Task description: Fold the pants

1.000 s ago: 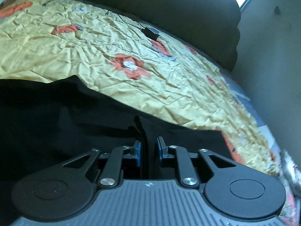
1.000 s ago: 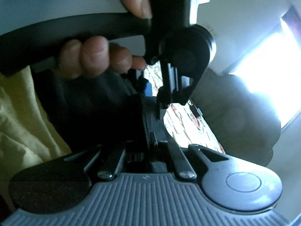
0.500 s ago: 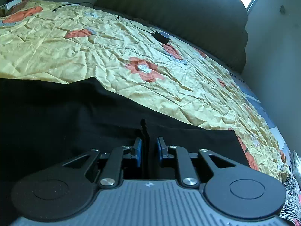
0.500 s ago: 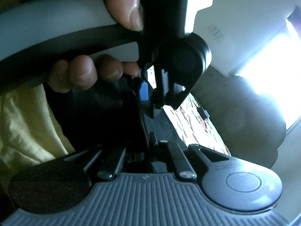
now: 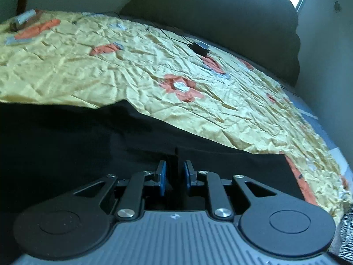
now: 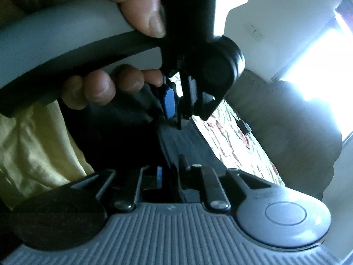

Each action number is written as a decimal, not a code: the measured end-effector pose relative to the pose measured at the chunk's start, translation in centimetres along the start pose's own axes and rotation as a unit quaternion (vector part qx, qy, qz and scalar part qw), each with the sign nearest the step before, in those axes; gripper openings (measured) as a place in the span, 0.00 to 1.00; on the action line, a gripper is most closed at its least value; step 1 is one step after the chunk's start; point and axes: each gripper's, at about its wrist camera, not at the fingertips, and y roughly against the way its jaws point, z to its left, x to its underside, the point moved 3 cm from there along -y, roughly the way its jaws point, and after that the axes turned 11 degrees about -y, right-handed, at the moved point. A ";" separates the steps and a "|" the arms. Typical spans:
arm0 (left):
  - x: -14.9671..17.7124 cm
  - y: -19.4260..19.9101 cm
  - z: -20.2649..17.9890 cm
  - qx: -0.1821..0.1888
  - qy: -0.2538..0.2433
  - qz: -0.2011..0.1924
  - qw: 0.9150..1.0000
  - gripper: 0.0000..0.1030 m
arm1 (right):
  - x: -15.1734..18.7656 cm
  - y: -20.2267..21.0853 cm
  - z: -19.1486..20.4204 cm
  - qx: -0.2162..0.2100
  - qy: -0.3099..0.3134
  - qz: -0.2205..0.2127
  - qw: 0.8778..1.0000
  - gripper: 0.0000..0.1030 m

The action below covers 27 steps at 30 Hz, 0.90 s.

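The black pants lie spread over the near part of a yellow flowered bedspread. My left gripper sits low over them, its blue pads close together on a raised fold of black fabric. It also shows in the right wrist view, held by a hand just above the cloth. My right gripper is shut on an edge of the pants, which stretch from it up to the left gripper.
A black charger with its cable lies on the bedspread further back. A dark padded headboard rises behind the bed. A wall stands on the right. Small objects lie at the far left.
The left gripper has dropped lower and tilted up, so more bedspread and headboard show. The raised fold between its pads has flattened. In the right view the left gripper moved closer and lower.
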 end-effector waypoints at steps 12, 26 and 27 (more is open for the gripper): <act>-0.1 1.1 1.2 -0.054 -0.017 -0.006 0.998 0.16 | 1.0 -1.9 -0.5 -0.003 -0.005 0.002 1.000 0.36; 1.2 10.7 12.1 -0.175 0.022 -0.034 0.984 0.16 | 0.7 -3.1 -2.2 -0.004 -0.050 -0.012 0.999 0.35; 1.4 11.5 13.3 -0.184 0.032 -0.035 0.982 0.16 | 0.6 -3.1 -2.4 -0.005 -0.058 -0.013 0.998 0.35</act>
